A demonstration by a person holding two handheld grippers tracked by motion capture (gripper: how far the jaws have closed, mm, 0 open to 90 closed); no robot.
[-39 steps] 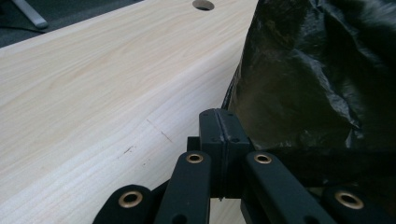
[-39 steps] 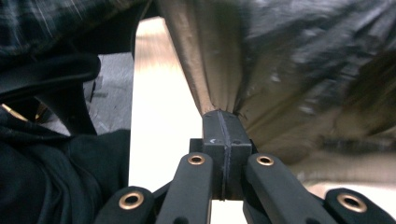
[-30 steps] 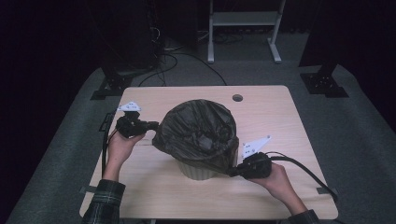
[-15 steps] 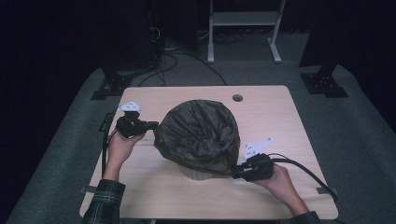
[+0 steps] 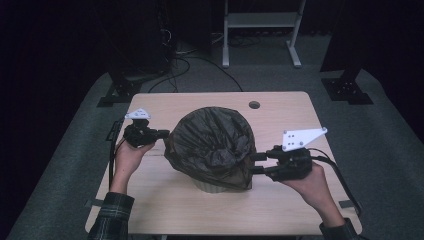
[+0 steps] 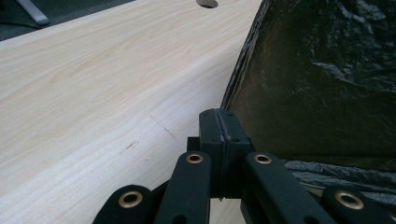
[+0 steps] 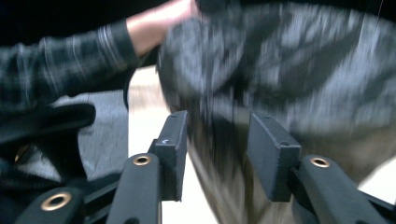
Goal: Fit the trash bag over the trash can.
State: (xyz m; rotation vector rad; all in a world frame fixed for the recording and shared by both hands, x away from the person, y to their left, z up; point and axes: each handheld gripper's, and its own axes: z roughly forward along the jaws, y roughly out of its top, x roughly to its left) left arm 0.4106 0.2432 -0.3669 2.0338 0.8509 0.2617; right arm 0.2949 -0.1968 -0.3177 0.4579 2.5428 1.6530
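Pale wooden table (image 5: 165, 205) carries a bin with a thin, slippery, crinkly bag (image 5: 212, 145) mid-table. Left gripper (image 5: 159, 134) is clenched on its rim; right gripper (image 5: 256, 163), jaws just opening, holds nothing (pinch the hem).

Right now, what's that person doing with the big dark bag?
A person is fitting a dark bag over a pale bin on a wooden table, with a claw tool in each hand. The left claw is shut at the bag's left edge, seemingly pinching it. The right claw has just been opening beside the bag's right side, with its jaws apart and nothing gripped. The bag already covers most of the bin.
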